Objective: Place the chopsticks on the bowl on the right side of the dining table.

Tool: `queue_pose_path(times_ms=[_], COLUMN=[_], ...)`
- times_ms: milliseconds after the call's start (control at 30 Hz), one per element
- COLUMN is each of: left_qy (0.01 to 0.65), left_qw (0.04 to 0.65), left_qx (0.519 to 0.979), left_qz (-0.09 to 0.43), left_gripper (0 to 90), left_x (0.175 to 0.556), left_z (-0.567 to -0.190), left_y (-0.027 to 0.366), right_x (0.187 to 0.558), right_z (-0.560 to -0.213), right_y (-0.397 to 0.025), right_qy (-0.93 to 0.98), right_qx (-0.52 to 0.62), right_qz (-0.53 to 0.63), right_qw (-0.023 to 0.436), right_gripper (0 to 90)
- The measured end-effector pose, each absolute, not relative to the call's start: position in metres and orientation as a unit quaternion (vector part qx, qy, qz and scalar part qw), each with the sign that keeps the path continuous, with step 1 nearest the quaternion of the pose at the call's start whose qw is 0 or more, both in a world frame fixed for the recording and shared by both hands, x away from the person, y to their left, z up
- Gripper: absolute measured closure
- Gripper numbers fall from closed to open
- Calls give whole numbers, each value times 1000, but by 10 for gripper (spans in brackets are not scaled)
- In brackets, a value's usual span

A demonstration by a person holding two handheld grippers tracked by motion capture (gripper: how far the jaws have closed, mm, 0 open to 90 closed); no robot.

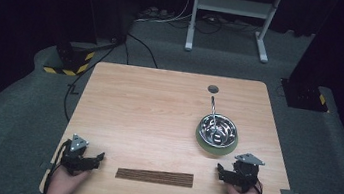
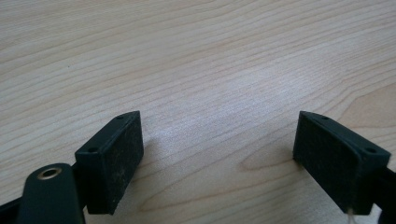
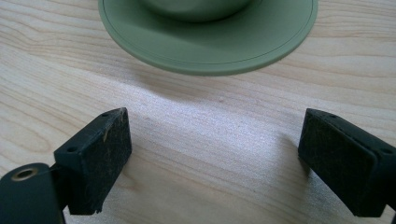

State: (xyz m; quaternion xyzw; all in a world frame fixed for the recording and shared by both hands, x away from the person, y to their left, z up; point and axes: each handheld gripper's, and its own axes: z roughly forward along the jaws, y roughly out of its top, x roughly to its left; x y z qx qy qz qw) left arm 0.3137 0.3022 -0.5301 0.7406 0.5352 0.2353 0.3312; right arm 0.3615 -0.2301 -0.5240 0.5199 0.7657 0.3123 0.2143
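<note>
A steel bowl (image 1: 217, 129) with a green base (image 3: 210, 35) stands on the right half of the wooden table (image 1: 158, 110). A metal utensil (image 1: 213, 108) leans out of it toward the far side. My right gripper (image 1: 220, 171) rests near the front right, just in front of the bowl, open with nothing between its pads (image 3: 95, 161). My left gripper (image 1: 99, 158) rests near the front left corner, open over bare wood, its pads (image 2: 112, 161) wide apart. A dark brown slatted strip (image 1: 154, 176) lies flat between the two grippers.
A round cable hole (image 1: 213, 89) sits near the table's far edge. Beyond the table are grey carpet, cables, a white desk frame (image 1: 231, 14) and dark stands with yellow-black tape (image 1: 71, 63).
</note>
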Motion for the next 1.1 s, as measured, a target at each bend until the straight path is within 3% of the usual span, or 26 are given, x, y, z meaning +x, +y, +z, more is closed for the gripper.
queue_pose_path(times_ms=[533,800,967,1100], left_qy=[536,535,536,537], left_qw=[331,331,331,331], left_qx=[740,740,740,740], left_qz=[235,235,235,235], left_gripper=[160,160,160,159], left_x=[314,314,314,314], left_z=[-530,-530,-530,-530], left_y=[302,302,302,302], right_x=[361,362,361,356], right_z=[-524,-523,-520,-517], right_y=[-230,-232,-233,-225], right_qy=[767,771,775,788], right_qx=[518,511,501,473], right_qz=[313,319,329,334], right_qw=[214,207,200,206], right_gripper=[95,136,220,221])
